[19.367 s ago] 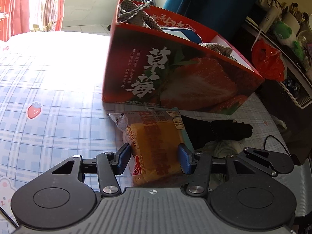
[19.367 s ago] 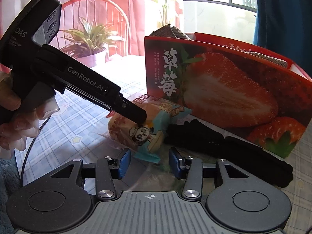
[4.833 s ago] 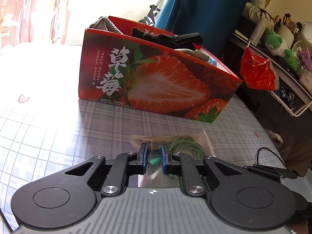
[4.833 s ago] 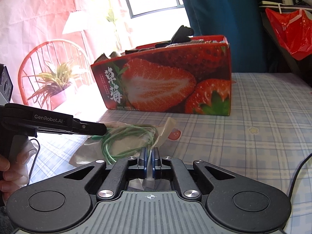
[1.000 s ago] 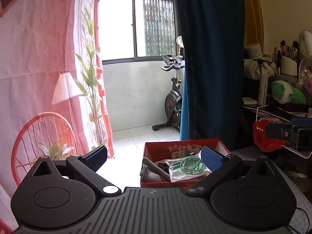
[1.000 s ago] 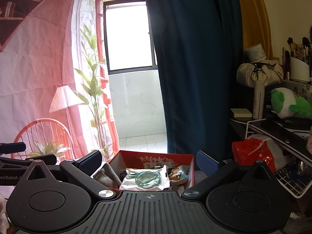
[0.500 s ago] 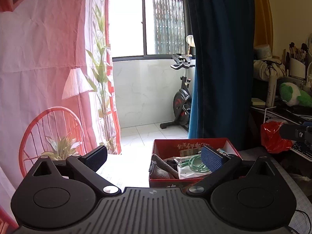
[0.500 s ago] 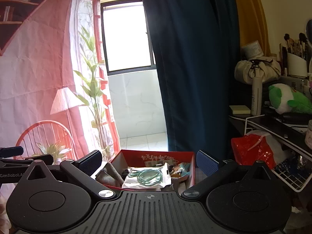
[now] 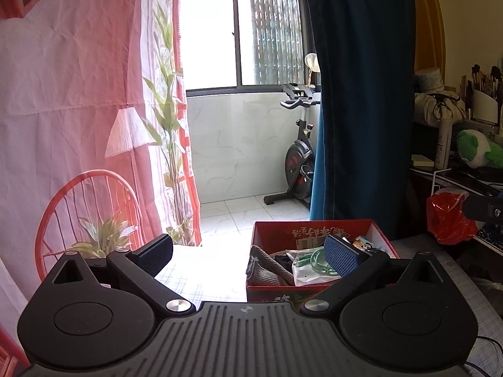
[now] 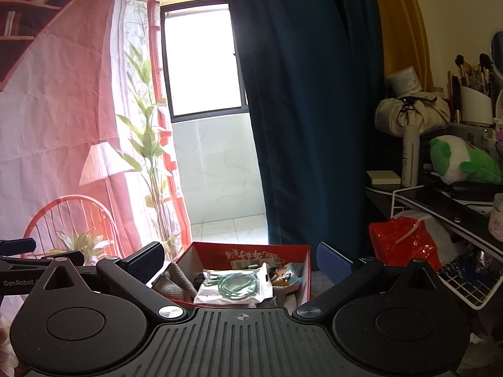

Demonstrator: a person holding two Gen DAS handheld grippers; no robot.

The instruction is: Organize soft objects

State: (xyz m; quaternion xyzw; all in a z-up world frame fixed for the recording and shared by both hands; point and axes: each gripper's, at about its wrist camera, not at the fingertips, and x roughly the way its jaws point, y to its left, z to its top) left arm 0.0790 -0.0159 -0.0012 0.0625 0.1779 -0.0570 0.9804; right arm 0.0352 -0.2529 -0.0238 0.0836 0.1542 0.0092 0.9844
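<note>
Both claws, left gripper (image 9: 248, 253) and right gripper (image 10: 240, 262), gape wide and empty above the strawberry box (image 10: 245, 253); its bagged green cord (image 10: 234, 284) looks light, slippery, best pinched at an edge.

Daylight enters through the window (image 9: 239, 34), blown out to white in both views. Pink curtain (image 9: 78, 72) glows, backlit. Dark blue curtain (image 10: 308, 110) holds little detail. Sunlit patch on the table (image 9: 182, 270) is overexposed. Foreground hand-held gripper bodies read dark and soft-edged. Strong fisheye bending at frame edges; corners vignette to black. No motion blur evident.
</note>
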